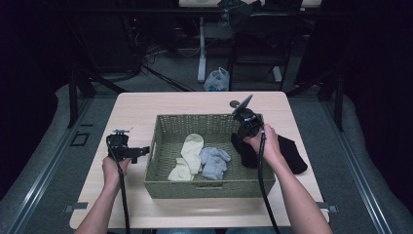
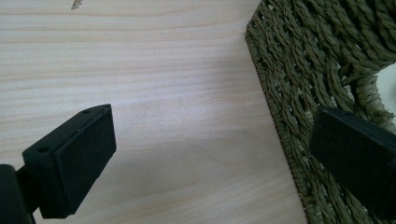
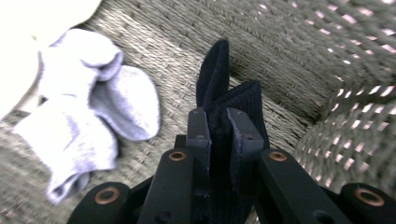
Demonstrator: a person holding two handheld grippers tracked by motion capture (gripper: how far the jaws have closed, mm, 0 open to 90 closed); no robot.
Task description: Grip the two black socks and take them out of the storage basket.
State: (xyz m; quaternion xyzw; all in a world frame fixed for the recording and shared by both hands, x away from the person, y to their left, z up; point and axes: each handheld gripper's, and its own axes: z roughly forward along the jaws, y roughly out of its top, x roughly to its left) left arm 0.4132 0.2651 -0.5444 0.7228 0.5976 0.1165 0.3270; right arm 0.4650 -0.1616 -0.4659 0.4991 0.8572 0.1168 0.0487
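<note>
Now right gripper pinches ribbed black sock.

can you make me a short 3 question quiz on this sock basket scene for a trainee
1. True or false: the right tongs are shut on the black sock.
2. Which socks lie in the wicker basket left of the black one? A) a red pair B) a cream sock and a light blue sock C) none
3. Fill in: the left tongs are open beside the basket's outer wall, over the bare ____ table.

Key: 1 true. 2 B. 3 wooden. A second black sock lies draped over the basket's right rim.
</note>
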